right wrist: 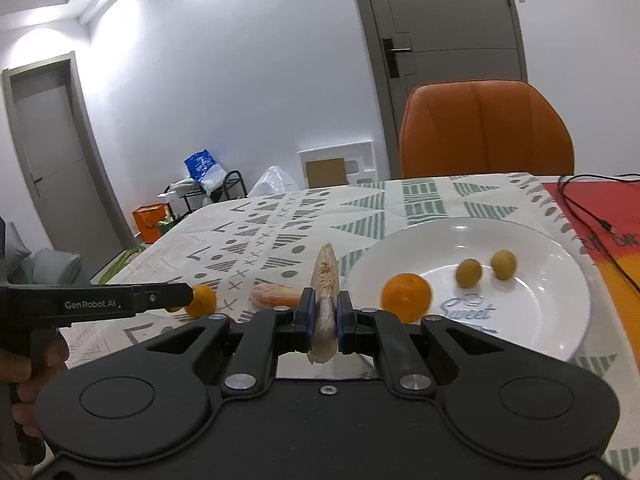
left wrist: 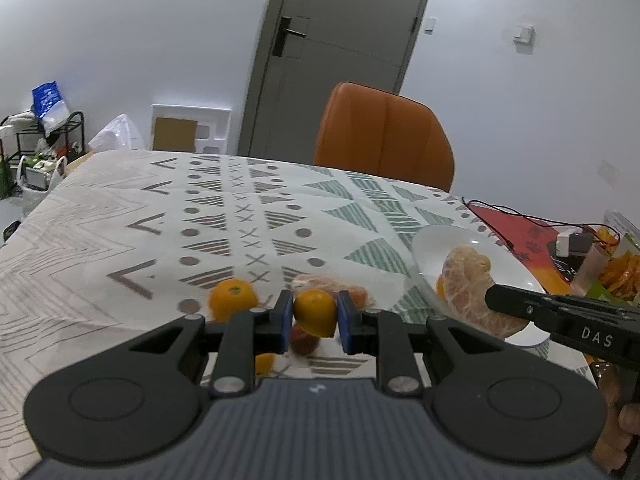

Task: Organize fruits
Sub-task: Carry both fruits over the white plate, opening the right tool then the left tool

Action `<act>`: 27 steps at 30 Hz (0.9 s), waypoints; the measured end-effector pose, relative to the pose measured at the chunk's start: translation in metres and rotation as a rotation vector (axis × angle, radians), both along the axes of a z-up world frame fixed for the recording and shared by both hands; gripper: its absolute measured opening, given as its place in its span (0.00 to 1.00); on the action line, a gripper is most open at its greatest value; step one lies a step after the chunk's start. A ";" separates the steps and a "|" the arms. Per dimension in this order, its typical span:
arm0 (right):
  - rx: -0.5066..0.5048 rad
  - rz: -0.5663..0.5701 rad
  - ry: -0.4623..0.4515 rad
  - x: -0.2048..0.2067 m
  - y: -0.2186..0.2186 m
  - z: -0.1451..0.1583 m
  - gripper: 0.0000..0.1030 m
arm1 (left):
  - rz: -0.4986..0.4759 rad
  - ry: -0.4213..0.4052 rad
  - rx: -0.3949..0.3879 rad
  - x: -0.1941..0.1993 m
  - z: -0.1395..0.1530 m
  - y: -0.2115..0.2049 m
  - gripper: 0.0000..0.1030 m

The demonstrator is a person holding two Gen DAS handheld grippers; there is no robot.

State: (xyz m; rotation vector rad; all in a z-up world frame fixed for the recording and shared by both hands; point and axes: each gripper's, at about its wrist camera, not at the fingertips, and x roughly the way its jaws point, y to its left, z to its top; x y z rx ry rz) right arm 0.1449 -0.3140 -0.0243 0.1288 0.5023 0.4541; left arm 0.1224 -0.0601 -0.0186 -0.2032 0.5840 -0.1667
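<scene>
While clamped, kumquat (left wrist: 315,312) (underside hidden)

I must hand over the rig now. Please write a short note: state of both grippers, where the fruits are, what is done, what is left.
Left gripper: shut on a small orange fruit, above the table.
Right gripper: shut on a peeled citrus piece, beside the white plate.
Done: one orange and two small greenish fruits lie on the plate.
Left: plate both held pieces, then the orange and the peeled piece on the tablecloth.
</scene>
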 end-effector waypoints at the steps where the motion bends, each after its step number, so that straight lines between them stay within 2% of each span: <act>1: 0.001 -0.004 0.001 0.000 -0.003 0.000 0.09 | -0.005 -0.002 0.000 0.001 0.000 -0.003 0.21; 27: 0.031 -0.154 0.024 0.005 -0.079 -0.010 0.09 | -0.115 -0.010 0.041 0.023 0.003 -0.078 0.21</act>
